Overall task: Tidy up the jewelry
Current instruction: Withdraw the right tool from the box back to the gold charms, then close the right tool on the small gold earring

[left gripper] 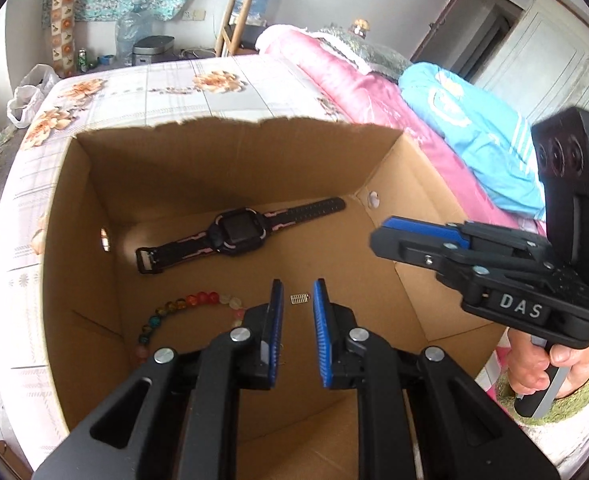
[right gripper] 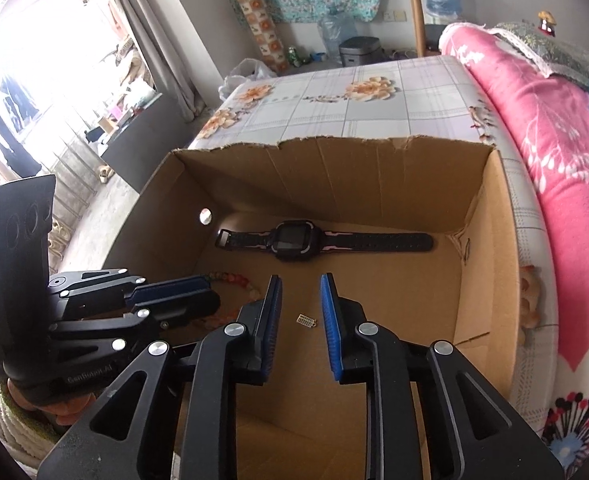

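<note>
An open cardboard box (left gripper: 230, 152) (right gripper: 334, 168) stands on the bed. On its floor lie a black and pink watch (left gripper: 236, 236) (right gripper: 298, 236), a bracelet of coloured beads (left gripper: 182, 306) (right gripper: 234, 280) and a small gold pendant (left gripper: 299, 299) (right gripper: 306, 320). My left gripper (left gripper: 297, 292) is open and empty above the pendant, inside the box; it also shows in the right wrist view (right gripper: 210, 292). My right gripper (right gripper: 300, 288) is open and empty above the pendant; it also shows in the left wrist view (left gripper: 378, 236) at the box's right side.
The box sits on a floral checked bedsheet (left gripper: 166, 92) (right gripper: 374, 100). A pink quilt (left gripper: 354, 88) (right gripper: 542, 100) and a blue pillow (left gripper: 474, 120) lie to the right. Beyond the bed stand a wooden chair (left gripper: 234, 8) and floor clutter.
</note>
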Demonstrator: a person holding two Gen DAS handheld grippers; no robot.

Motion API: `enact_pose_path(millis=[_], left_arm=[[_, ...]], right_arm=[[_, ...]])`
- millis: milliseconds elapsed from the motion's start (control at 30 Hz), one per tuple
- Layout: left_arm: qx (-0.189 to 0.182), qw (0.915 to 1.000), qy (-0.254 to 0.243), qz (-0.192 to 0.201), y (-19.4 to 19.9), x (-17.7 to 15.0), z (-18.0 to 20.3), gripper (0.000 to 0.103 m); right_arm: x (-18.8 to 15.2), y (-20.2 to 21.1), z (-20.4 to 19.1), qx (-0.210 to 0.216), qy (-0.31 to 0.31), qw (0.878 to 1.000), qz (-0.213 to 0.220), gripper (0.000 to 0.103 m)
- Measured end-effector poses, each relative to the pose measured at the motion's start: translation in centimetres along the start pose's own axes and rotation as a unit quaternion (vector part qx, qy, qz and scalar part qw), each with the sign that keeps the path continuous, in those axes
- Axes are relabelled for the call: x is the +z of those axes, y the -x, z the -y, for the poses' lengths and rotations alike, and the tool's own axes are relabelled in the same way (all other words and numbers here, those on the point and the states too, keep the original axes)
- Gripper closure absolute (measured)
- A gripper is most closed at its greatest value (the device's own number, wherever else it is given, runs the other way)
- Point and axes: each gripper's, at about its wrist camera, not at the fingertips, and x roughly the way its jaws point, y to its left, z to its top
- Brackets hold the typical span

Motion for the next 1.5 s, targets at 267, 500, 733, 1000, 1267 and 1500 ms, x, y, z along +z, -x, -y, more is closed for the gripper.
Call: enact_pose_path(millis=[267,500,733,1000,1267,1500], left_arm=[[0.02,0.9971,-0.029,0.067,6.3,-2.4,0.9,0.071],[0.057,0.9919,-0.054,0.1,12.0,-7.5,0.9,0.038],[0.083,0.9913,-0.056,0.085,13.5,-12.5,0.5,0.016],[0.096,0.9918,-0.081,0.025,6.8,-16.1,2.2,0.011],[0.114,0.9868,-0.115,0.0,1.0,-17.0,3.4,0.011],[0.102,0.9892,-0.105,0.004,-0.8,-16.6,3.2,0.011]], right_arm=[[-1.8,5.7,-1.5,0.016,0.014,0.996,0.082,0.057],[-6.7,10.4,-3.0,0.047,0.017,0.99,0.134,0.047],[-12.5,11.2,-4.2,0.023,0.005,0.991,0.13,0.04],[-16.7,6.7,-3.5,-0.075,-0.023,0.995,0.056,0.04],[-17.6,3.3,-2.9,-0.085,-0.038,0.995,0.032,0.057],[-16.4,0.7,-3.4,-0.05,-0.018,0.998,0.026,0.077]])
